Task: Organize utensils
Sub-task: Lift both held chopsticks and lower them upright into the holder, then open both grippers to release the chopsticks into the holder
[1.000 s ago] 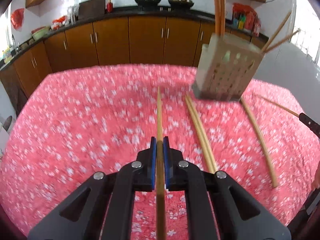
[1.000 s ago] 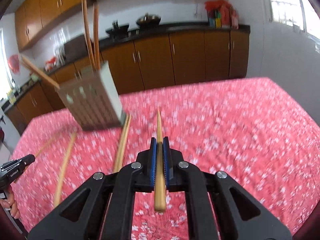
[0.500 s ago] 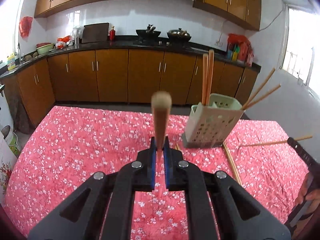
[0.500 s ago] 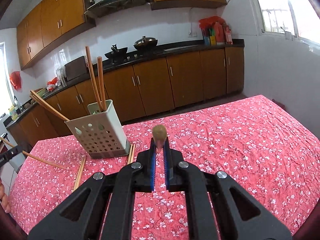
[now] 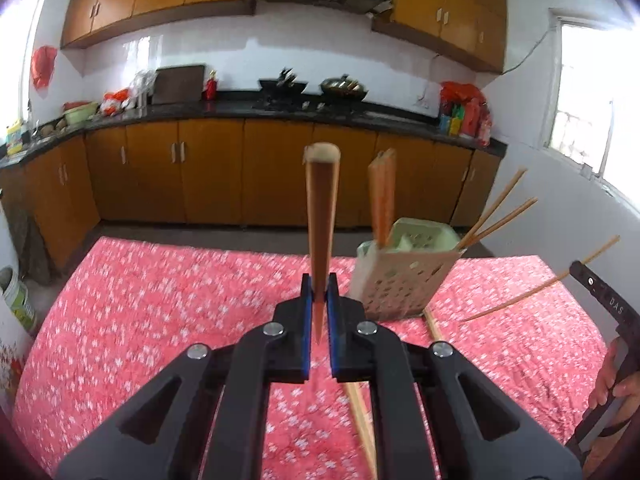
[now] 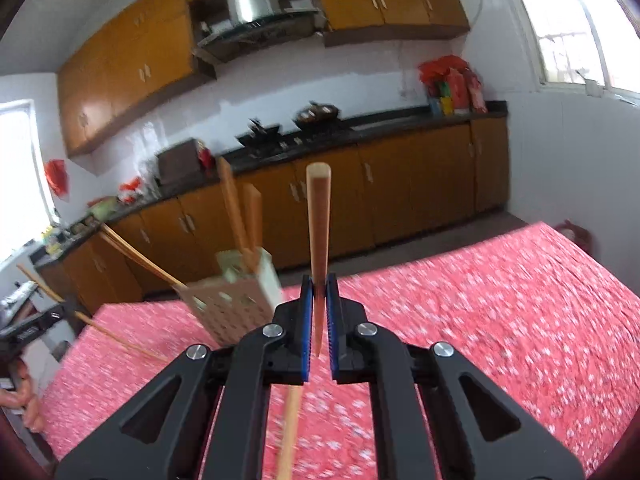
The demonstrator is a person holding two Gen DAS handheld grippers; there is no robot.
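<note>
Left wrist view: the left hand-held gripper (image 5: 319, 302) is clamped on a chopstick (image 5: 322, 220) standing upright, long axis vertical. The perforated holder (image 5: 400, 280) sits right of centre on the red-clothed bench (image 5: 160, 300), near and slightly ahead; a second earlier this stick lay flat.

Right wrist view: the right hand-held gripper (image 6: 319, 304) pinches its own chopstick (image 6: 319, 232), likewise raised from level. The holder (image 6: 236, 300) lies left of centre, tilted in frame; which hand is nearer I cannot tell.
</note>
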